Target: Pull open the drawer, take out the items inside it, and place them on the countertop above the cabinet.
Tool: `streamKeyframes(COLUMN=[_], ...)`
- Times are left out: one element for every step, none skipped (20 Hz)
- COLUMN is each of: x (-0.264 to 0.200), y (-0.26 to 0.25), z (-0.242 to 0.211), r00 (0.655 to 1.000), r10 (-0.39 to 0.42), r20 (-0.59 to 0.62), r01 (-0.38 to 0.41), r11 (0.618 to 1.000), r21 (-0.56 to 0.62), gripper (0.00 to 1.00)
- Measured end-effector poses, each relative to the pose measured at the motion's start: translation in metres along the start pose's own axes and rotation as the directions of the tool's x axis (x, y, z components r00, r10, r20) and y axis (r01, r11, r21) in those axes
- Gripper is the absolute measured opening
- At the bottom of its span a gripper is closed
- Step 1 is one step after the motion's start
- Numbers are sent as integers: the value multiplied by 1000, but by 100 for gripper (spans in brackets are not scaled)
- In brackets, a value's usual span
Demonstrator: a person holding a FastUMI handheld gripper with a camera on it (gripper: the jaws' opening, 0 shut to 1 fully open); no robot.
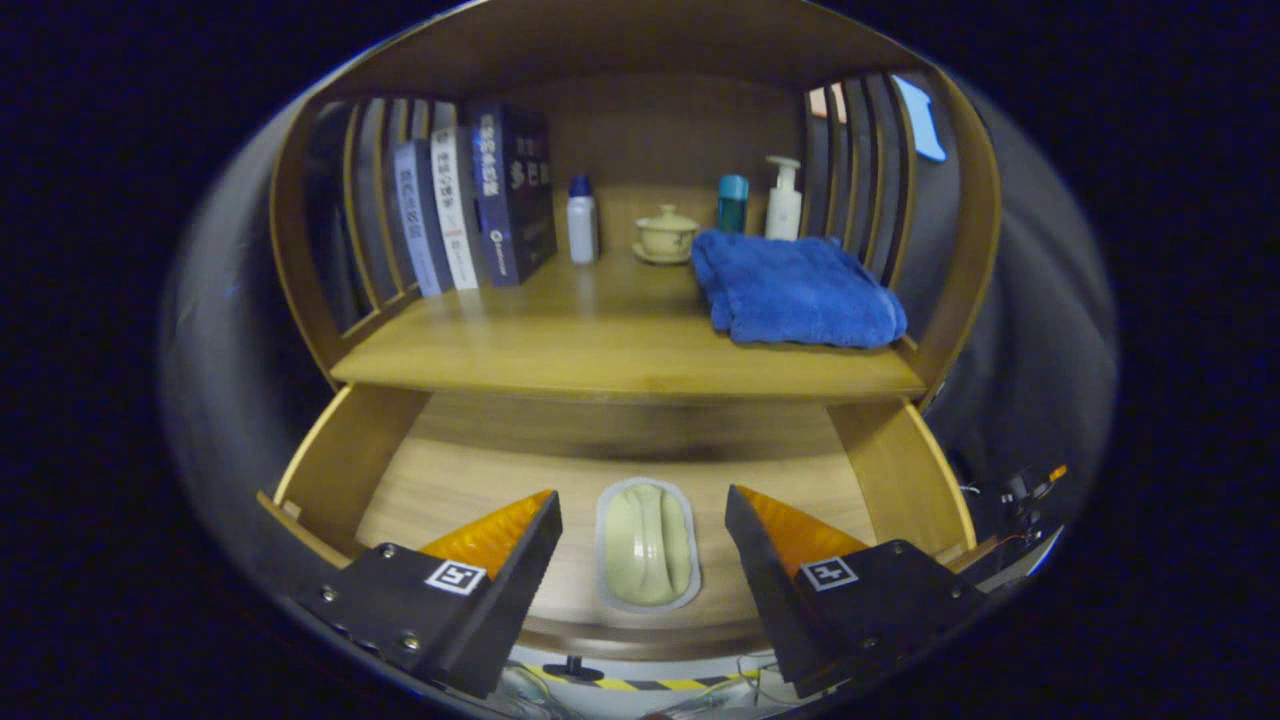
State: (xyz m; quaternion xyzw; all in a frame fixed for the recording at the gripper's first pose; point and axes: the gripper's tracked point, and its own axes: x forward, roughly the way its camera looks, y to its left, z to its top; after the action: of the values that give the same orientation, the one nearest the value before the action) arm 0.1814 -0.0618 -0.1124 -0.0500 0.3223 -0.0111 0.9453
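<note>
The gripper is shown with fingers spread either side of a pale green oval item lying in the pulled-open drawer, below the countertop.

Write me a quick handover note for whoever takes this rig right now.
Hand-held gripper: open, holding nothing, fingers either side of the pale green soap dish.
Drawer: already pulled open; the soap dish lies on its floor near the front.
Countertop: holds books, bottles, a lidded cup and a folded blue towel.
Left: grasp the dish, lift it out, set it on the countertop.
</note>
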Motion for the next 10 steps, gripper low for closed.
streamKeyframes(x=[9, 15, 24, 27, 33, 36, 40, 38, 37, 39], y=[0, -1, 2, 4, 1, -3, -1, 2, 5, 4], z=[-6, -12, -18, -24, -31, -34, -42, -51, -49, -50], r00=[999, 998, 996, 992, 989, 986, 983, 975, 976, 983], r10=[1, -4, 5, 10, -3, -27, -20, -1, 6, -5], r20=[-40, -68, -95, -125, -146, -162, -182, -222, -216, -186], r01=[-1, 5, -3, -6, 8, 29, 23, 8, 8, 20], r11=[1000, 1000, 1000, 1000, 1000, 999, 1000, 1000, 998, 997], r21=[5, 9, 18, 31, 30, 15, 12, 27, 63, 81], gripper=[99, 99, 98, 98, 98, 81, 64, 47, 30, 12])
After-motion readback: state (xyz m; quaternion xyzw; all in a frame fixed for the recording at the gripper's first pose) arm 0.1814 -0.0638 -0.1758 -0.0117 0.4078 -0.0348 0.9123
